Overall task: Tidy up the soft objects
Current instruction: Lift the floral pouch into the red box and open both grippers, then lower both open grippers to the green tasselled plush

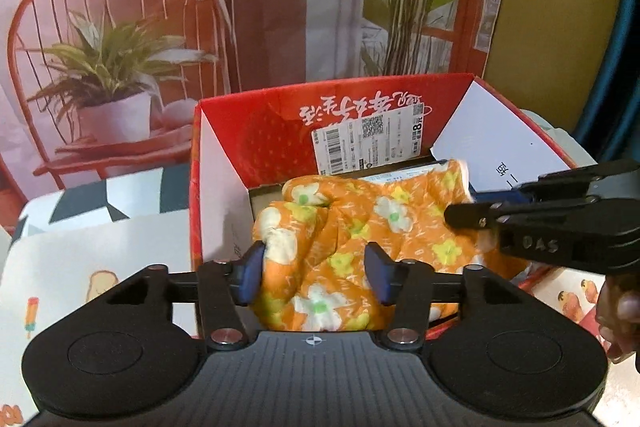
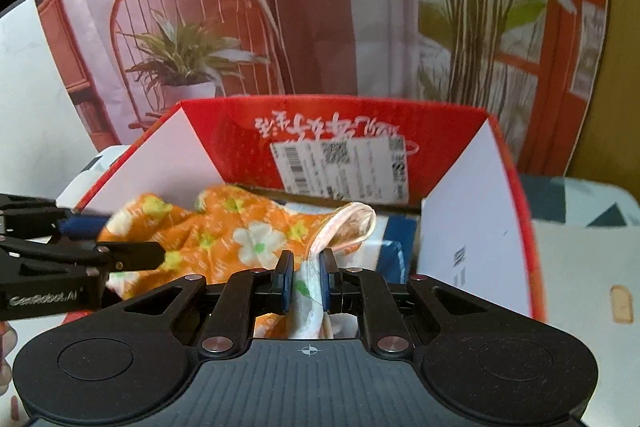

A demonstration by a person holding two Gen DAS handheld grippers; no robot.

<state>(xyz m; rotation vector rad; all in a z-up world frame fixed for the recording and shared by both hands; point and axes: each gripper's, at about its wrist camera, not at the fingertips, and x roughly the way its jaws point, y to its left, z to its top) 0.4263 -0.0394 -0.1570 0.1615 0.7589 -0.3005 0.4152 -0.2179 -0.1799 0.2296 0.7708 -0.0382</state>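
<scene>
both grippers are on the orange cloth point(image 1: 360, 227) inside the red box point(image 1: 216, 163), left gripper point(image 1: 314, 277) wide around a bunch, right gripper point(image 2: 306, 281) pinching the hem at 6 o'clock, probably to tuck it in.

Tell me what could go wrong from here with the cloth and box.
1. The left tool straddles the cloth with fingers apart, so that side could sag.
2. The right tool pinches only the white hem; it may slip out.
3. Cloth drapes over the box front edge and could snag or spill outside.
</scene>
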